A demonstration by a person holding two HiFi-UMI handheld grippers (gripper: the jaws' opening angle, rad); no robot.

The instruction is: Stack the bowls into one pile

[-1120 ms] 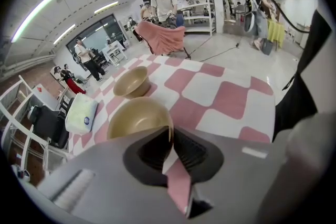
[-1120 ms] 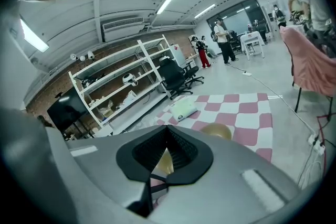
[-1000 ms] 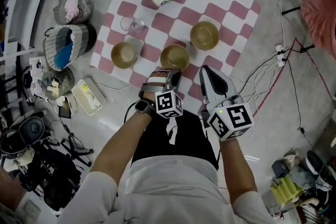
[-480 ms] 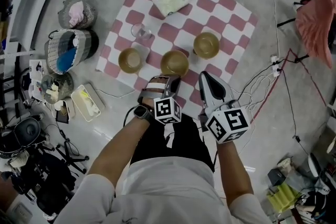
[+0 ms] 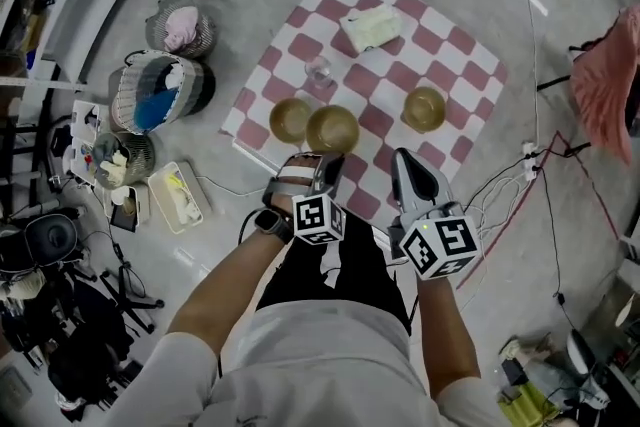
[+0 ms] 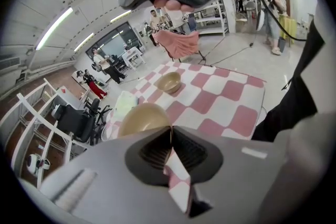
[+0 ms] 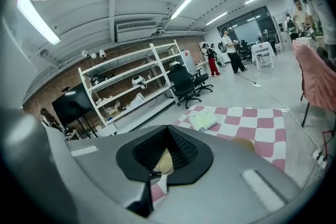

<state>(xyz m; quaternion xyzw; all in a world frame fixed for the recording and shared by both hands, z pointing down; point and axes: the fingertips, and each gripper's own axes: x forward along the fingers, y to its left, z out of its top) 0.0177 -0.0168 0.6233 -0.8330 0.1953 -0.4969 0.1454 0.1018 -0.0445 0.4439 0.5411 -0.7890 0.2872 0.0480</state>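
Three tan bowls are on a red-and-white checked mat (image 5: pixel 455 45) on the floor. My left gripper (image 5: pixel 325 158) is shut on the near rim of the middle bowl (image 5: pixel 332 128), which sits right against the left bowl (image 5: pixel 289 118). In the left gripper view the held bowl (image 6: pixel 142 118) fills the space just past the gripper's (image 6: pixel 170 128) closed tips. The third bowl (image 5: pixel 425 107) stands apart on the right (image 6: pixel 169 81). My right gripper (image 5: pixel 403 155) hovers shut and empty over the mat's near edge. In its own view the right gripper (image 7: pixel 168 127) partly hides a bowl (image 7: pixel 243 142).
A clear glass (image 5: pixel 319 70) and a pale green cloth (image 5: pixel 370 25) lie farther back on the mat. Baskets (image 5: pixel 160 93) and a white box (image 5: pixel 180 198) crowd the floor on the left. Cables (image 5: pixel 500 177) and pink fabric (image 5: pixel 605 80) are on the right.
My left gripper has carried the middle bowl leftward until it is beside the left bowl, away from the right one. The right gripper stayed alongside. The head view shifted.
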